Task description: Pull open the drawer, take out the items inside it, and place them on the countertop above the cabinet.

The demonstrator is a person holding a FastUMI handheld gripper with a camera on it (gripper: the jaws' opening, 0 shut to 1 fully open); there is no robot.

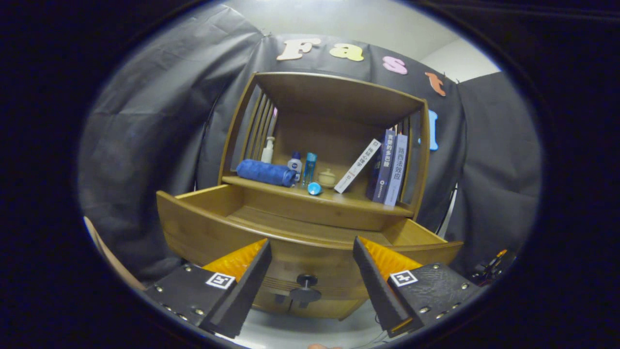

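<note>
- I see black cloth (145,145) hung in folds behind and to both sides of the scene, forming the booth wall.
- Above the cloth, a pale plain wall (348,19) shows, lighter toward the upper right corner.
- Below the wooden unit I make out a strip of light grey floor (290,334).
- Lighting is dim and even from where I sit; the cloth takes a faint sheen at left.

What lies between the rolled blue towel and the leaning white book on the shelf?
In the gripper view, between the blue towel and white book stand a small white bottle, a teal bottle, a cream jar and a blue cap.
</note>
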